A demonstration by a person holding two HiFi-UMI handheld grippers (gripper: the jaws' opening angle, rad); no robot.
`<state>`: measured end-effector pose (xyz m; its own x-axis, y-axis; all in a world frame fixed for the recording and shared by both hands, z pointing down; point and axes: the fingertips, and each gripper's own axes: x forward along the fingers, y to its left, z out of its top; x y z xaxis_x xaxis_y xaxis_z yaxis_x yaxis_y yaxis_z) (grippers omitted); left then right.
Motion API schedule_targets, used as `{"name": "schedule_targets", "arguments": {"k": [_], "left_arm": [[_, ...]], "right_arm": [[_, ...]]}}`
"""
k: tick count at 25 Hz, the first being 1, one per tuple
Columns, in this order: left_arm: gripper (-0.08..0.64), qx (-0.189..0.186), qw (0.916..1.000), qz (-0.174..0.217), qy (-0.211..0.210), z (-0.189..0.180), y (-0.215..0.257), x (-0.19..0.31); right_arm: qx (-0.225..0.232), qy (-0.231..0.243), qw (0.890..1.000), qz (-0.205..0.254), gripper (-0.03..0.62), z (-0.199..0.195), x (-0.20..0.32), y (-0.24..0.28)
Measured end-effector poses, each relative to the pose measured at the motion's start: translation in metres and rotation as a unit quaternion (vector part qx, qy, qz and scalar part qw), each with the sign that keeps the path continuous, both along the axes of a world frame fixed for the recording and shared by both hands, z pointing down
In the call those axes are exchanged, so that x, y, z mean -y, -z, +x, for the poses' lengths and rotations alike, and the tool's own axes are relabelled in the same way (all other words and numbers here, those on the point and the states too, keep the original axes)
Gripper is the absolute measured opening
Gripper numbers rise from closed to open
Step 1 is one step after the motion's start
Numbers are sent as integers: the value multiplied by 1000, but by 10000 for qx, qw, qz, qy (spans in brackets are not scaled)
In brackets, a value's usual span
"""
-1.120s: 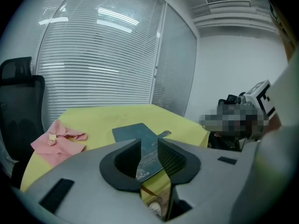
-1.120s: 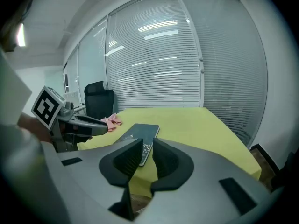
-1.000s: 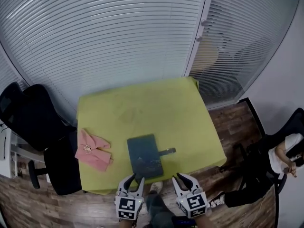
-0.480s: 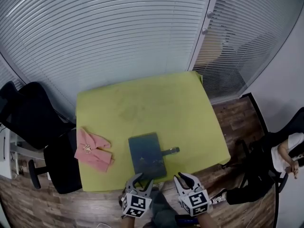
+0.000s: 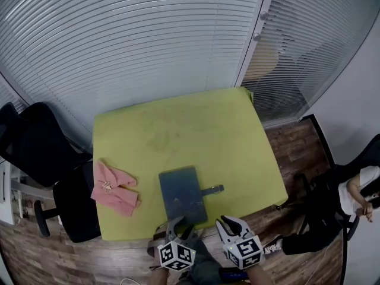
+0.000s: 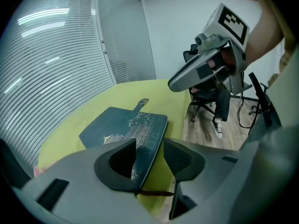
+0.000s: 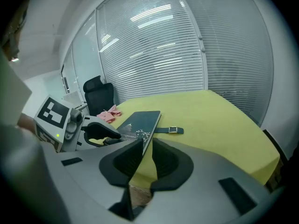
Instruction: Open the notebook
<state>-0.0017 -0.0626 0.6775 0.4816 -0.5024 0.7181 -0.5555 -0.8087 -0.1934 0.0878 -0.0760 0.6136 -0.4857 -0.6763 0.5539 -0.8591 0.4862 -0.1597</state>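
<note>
A dark teal notebook (image 5: 183, 196) lies closed on the yellow-green table (image 5: 178, 129) near its front edge. Its strap with a metal buckle (image 5: 212, 189) sticks out to the right. My left gripper (image 5: 176, 224) is at the notebook's near edge. In the left gripper view its jaws (image 6: 149, 158) are opening, and the notebook's (image 6: 126, 125) near corner lies in the gap with neither pad pressing on it. My right gripper (image 5: 230, 221) hangs just off the table's front edge, right of the notebook. Its jaws (image 7: 146, 157) stand a narrow gap apart with nothing between them.
A crumpled pink cloth (image 5: 114, 188) lies at the table's left edge. Black office chairs (image 5: 35, 153) stand to the left. A seated person (image 5: 356, 195) is at the far right. Slatted glass walls run behind the table. Wooden floor lies below the front edge.
My left gripper has rolled over, sunk toward the notebook's near edge, and its jaws have spread wider. The right gripper has barely shifted.
</note>
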Motion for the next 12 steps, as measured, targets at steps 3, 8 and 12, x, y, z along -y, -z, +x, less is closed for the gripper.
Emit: {"name": "schedule_targets", "arguments": {"k": [3, 8, 12], "left_arm": [[193, 147, 9999, 76, -50, 0, -2, 3], [178, 250, 9996, 130, -57, -1, -3, 4], [173, 284, 9994, 174, -70, -1, -1, 3]], "right_arm": [[-10, -8, 10000, 10, 77, 1, 1, 1], [-22, -37, 10000, 25, 72, 4, -2, 1], [-21, -63, 10000, 73, 69, 6, -3, 5]]}}
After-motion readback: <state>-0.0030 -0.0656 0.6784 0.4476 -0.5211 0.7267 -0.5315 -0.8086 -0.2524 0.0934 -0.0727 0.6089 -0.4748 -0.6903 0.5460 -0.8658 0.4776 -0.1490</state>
